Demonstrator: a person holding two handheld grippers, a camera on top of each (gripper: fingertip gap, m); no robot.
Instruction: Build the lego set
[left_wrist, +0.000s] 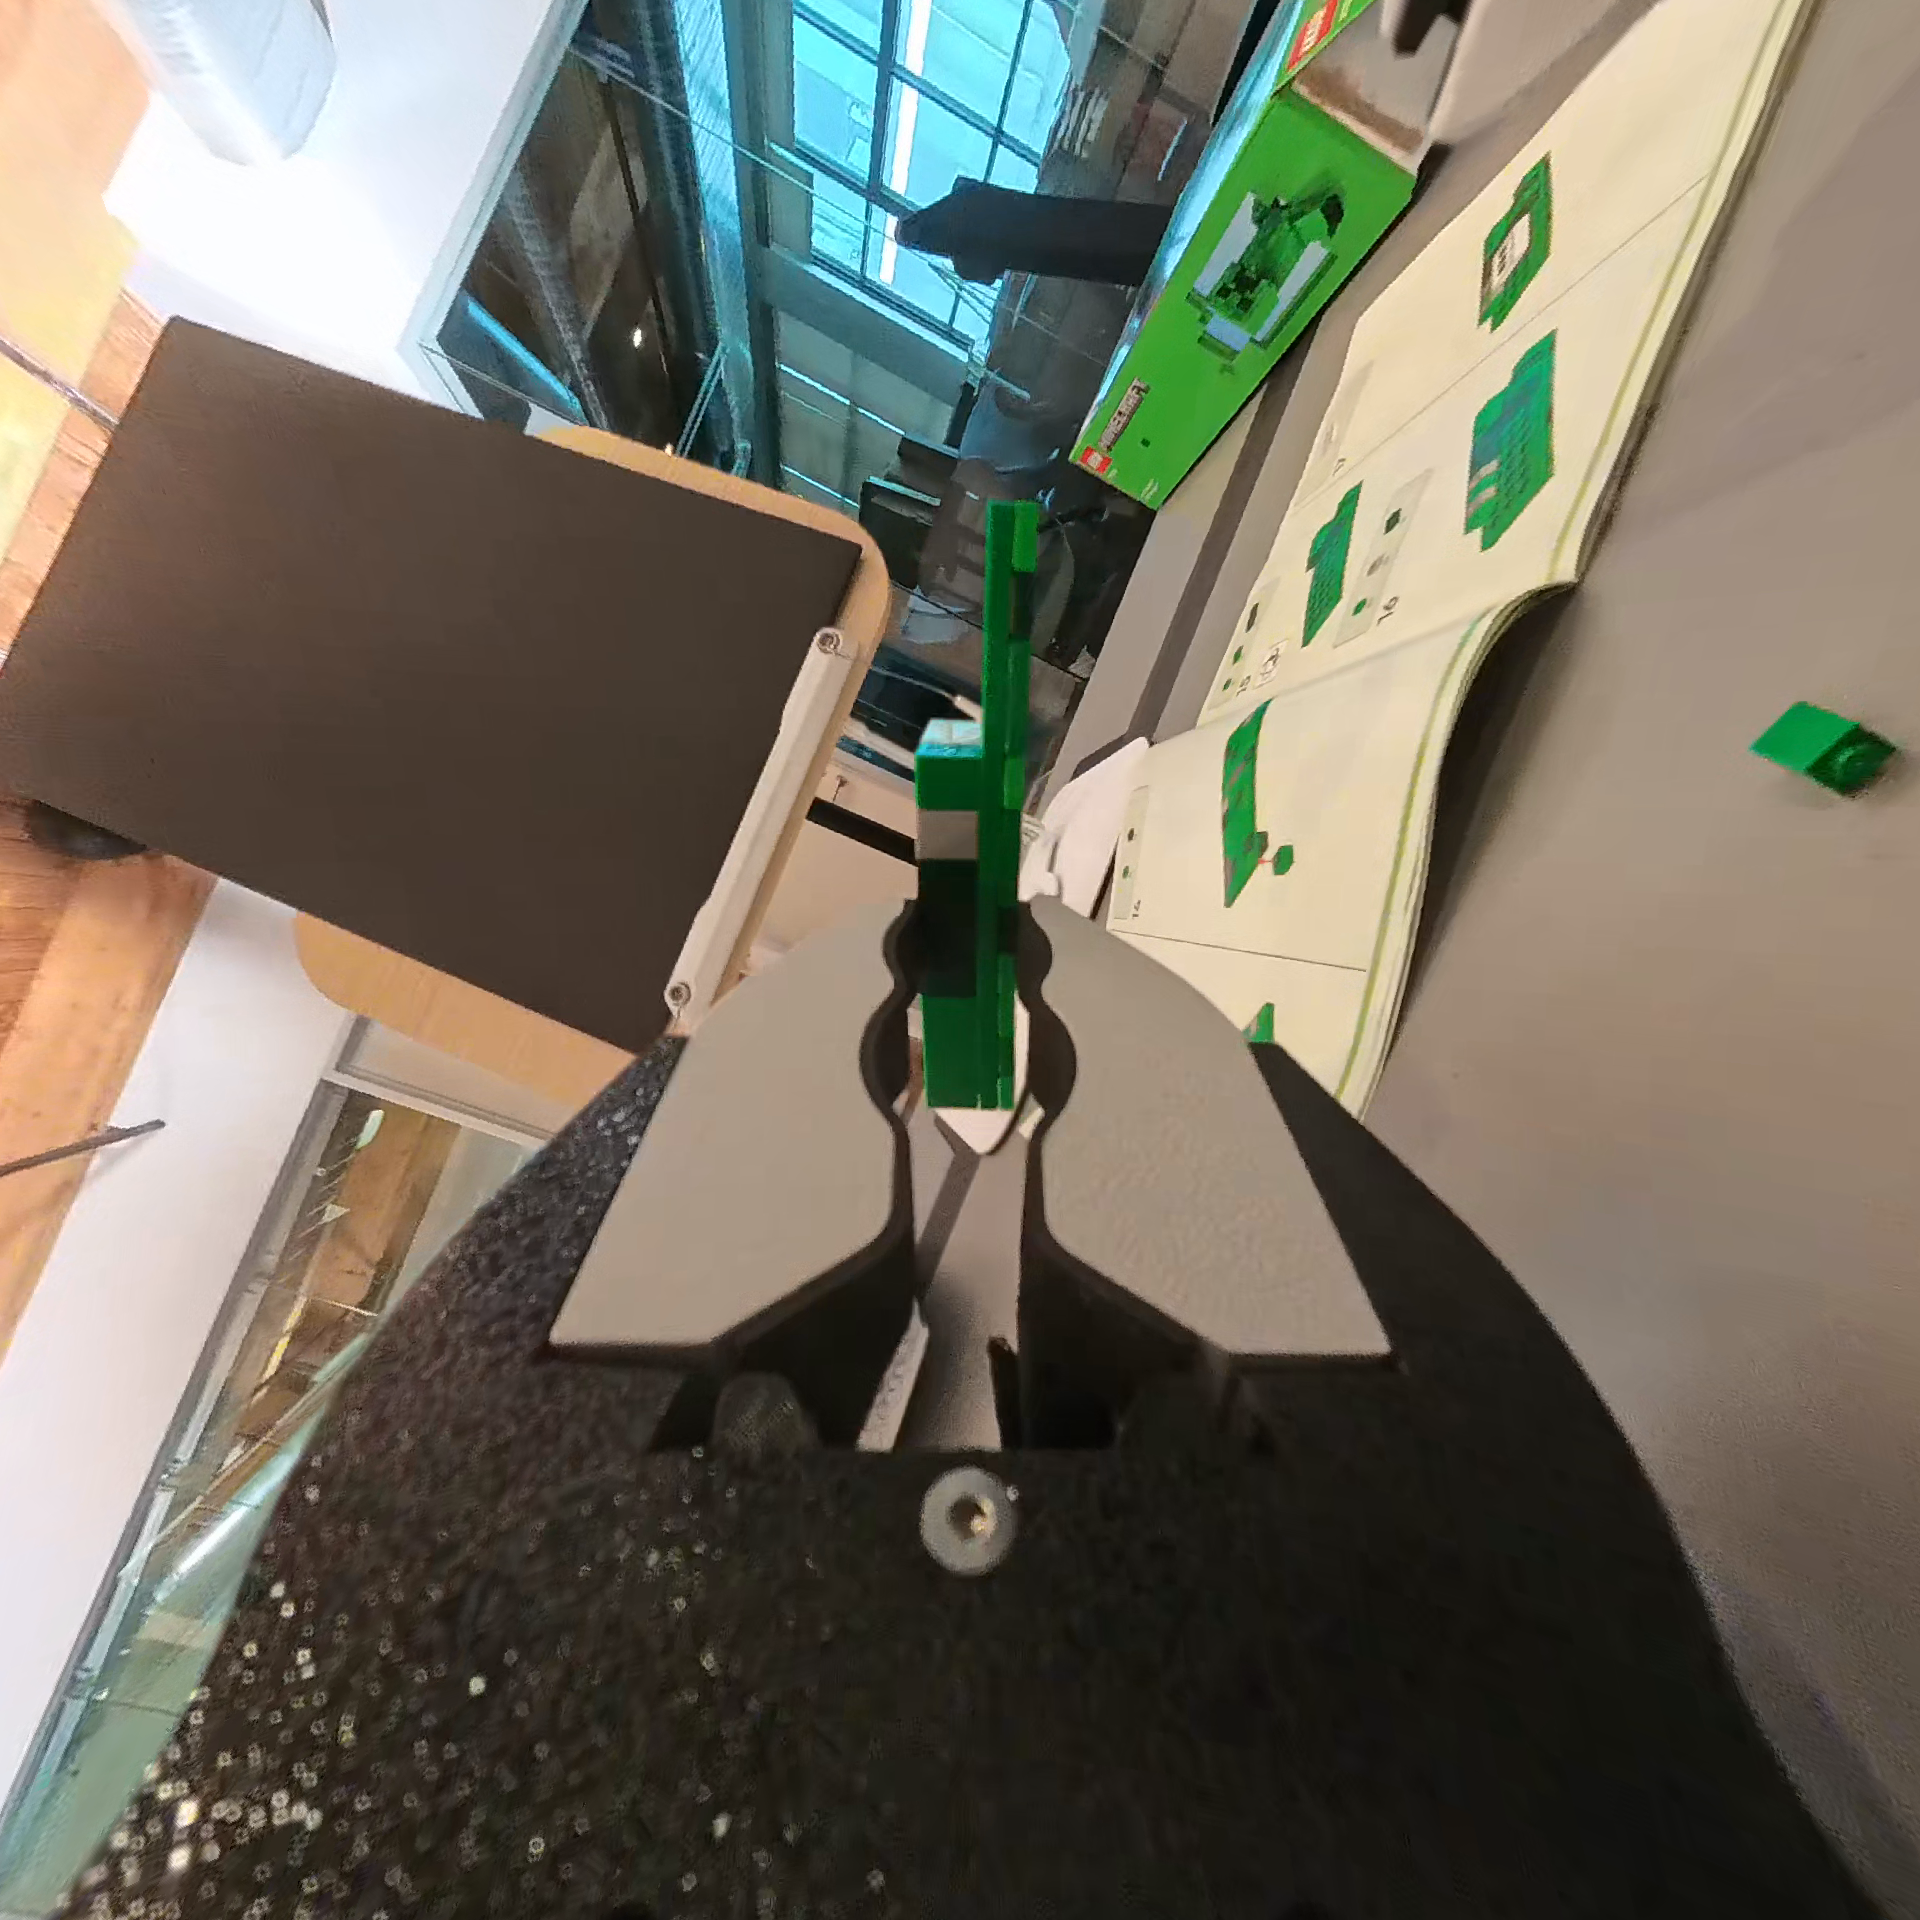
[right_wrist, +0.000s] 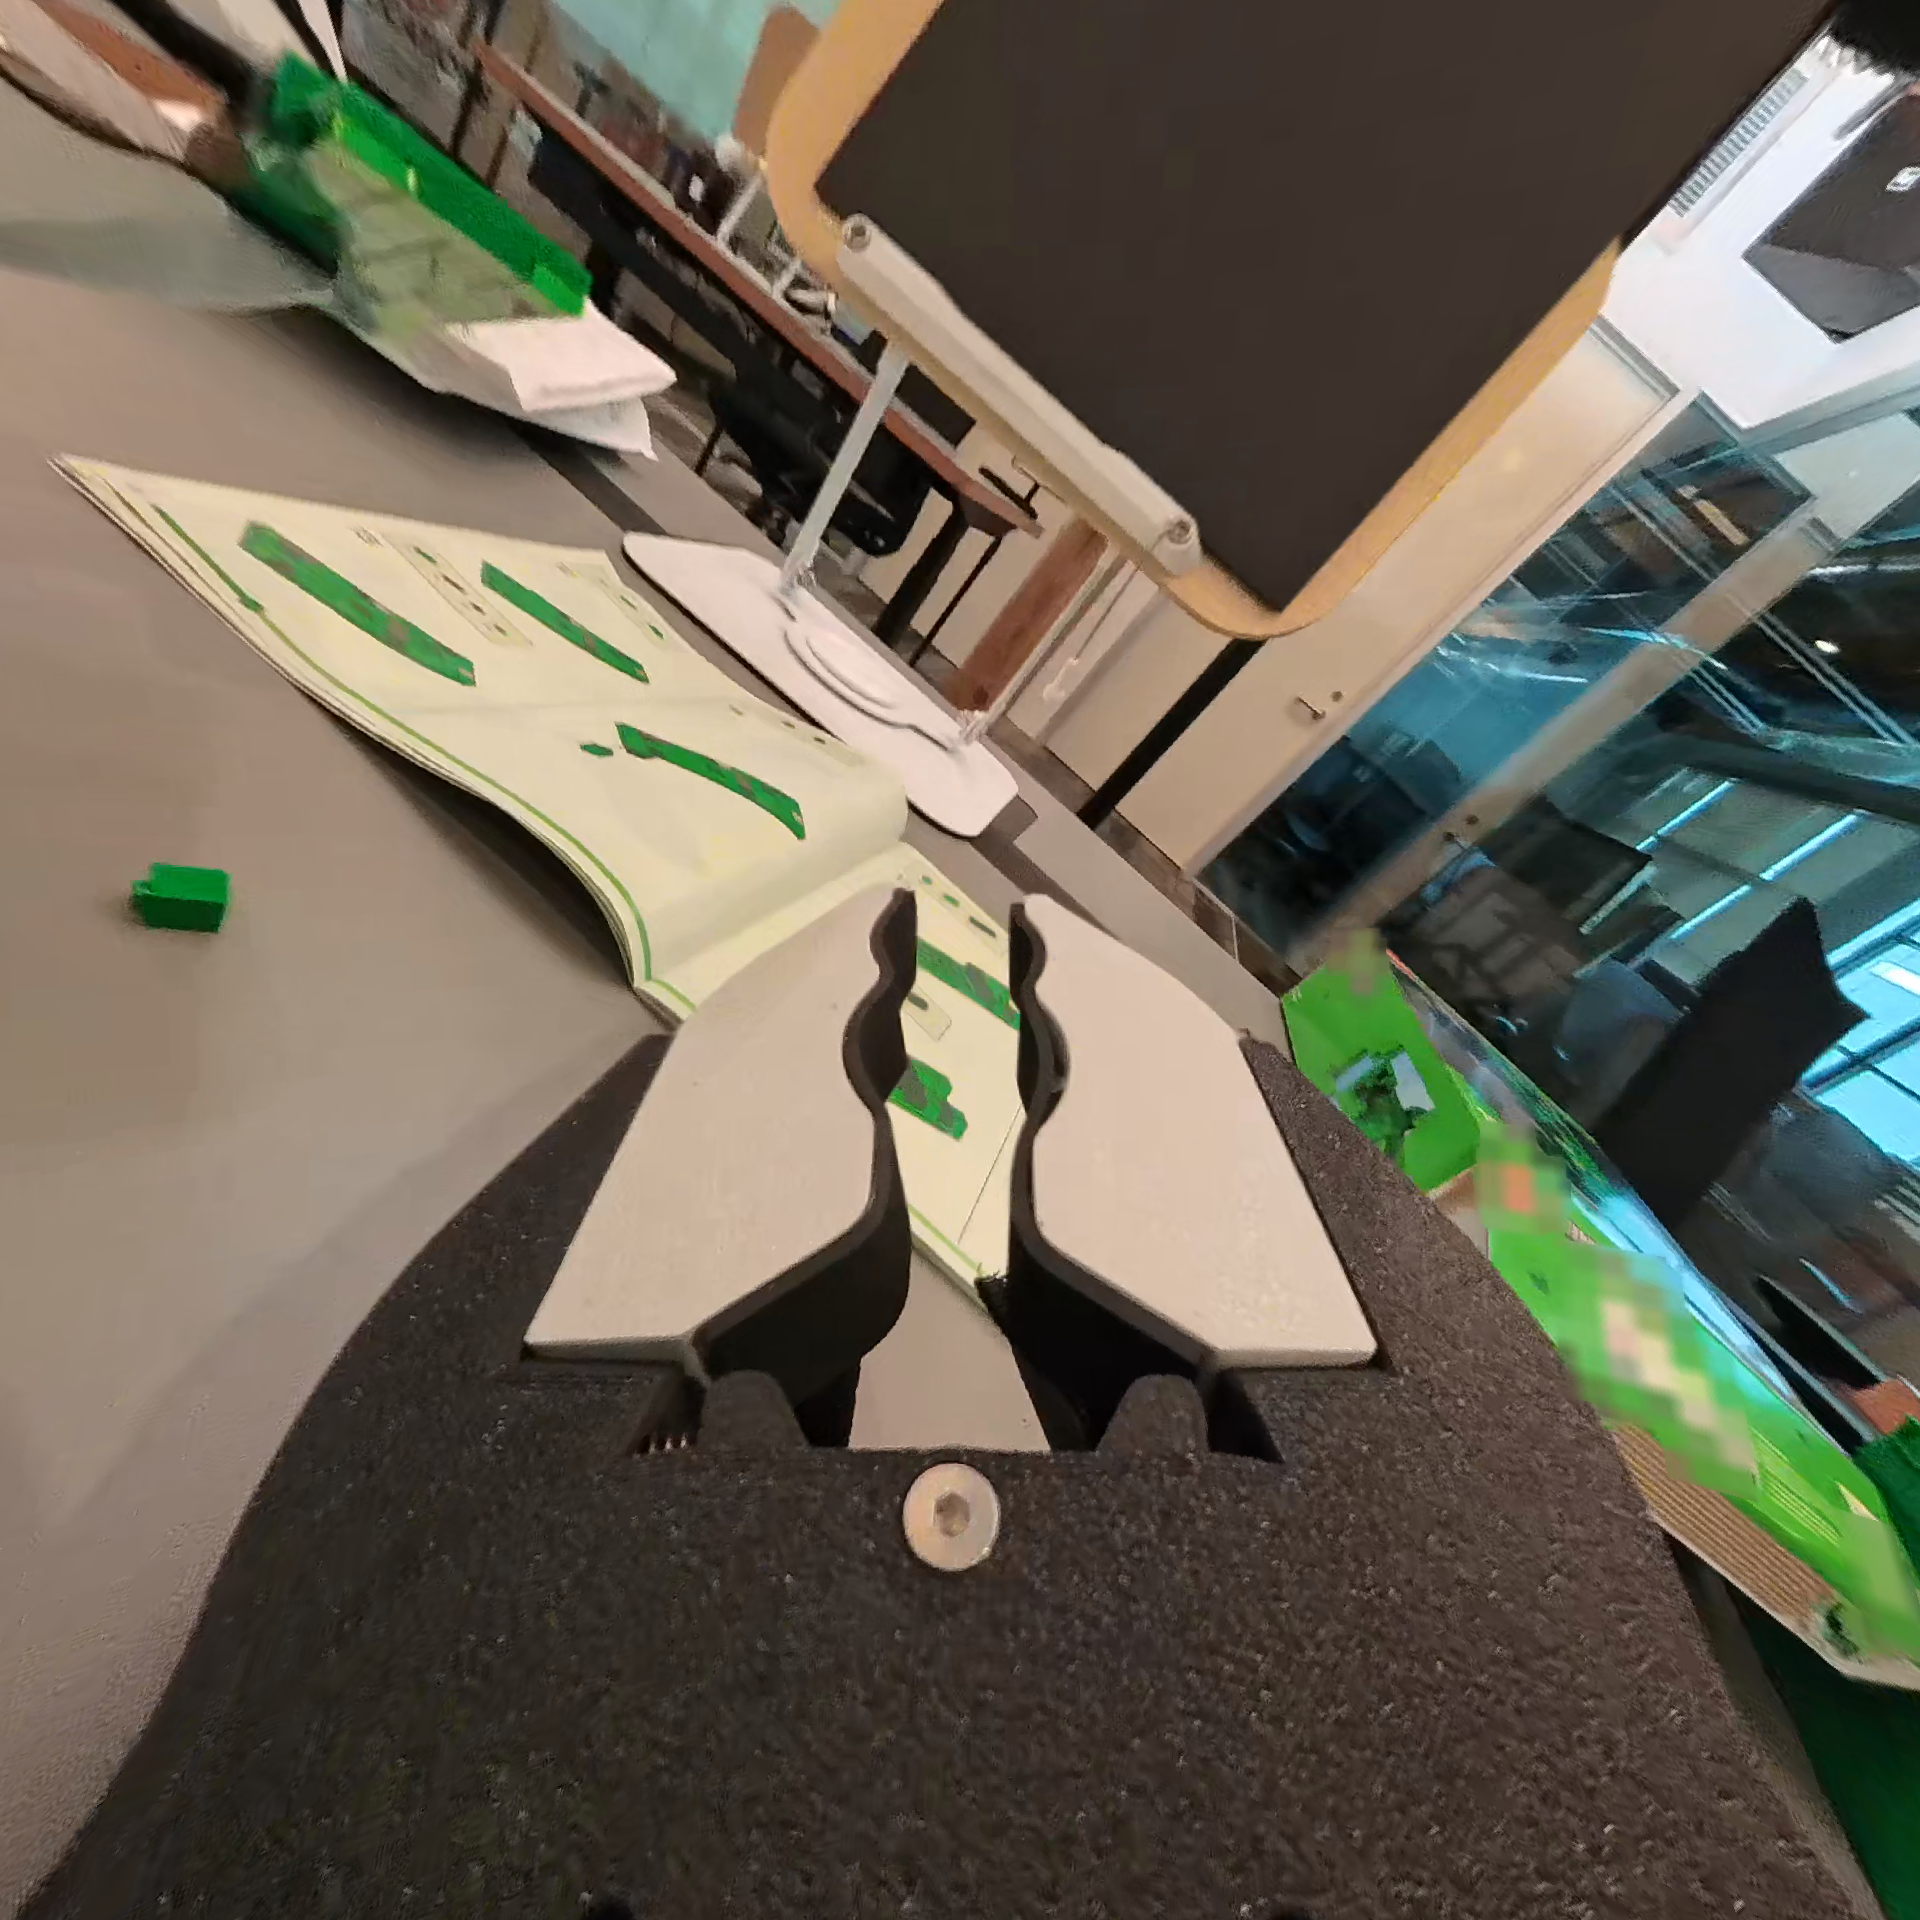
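My left gripper (left_wrist: 971, 935) is shut on a flat green lego assembly (left_wrist: 987, 831) with a grey and dark band, held edge-on above the grey table (left_wrist: 1662, 1039). A small loose green brick (left_wrist: 1823, 750) lies on the table to the right; it also shows in the right wrist view (right_wrist: 182, 897) at the left. My right gripper (right_wrist: 961, 914) is open and empty, over the open instruction booklet (right_wrist: 520, 686). The booklet also shows in the left wrist view (left_wrist: 1455, 499).
A green lego box (left_wrist: 1247, 301) stands at the table's far side and also shows at the right edge of the right wrist view (right_wrist: 1558, 1195). A monitor (right_wrist: 1299, 260) on a white stand (right_wrist: 831, 665) is behind the booklet. A green plastic bag (right_wrist: 395, 218) and white paper (right_wrist: 561, 364) lie far left. One gripper's finger ends stand about 15 cm off the other's. The small loose green brick (left_wrist: 1823, 750) lies around 11 cm away from my left fingertips.
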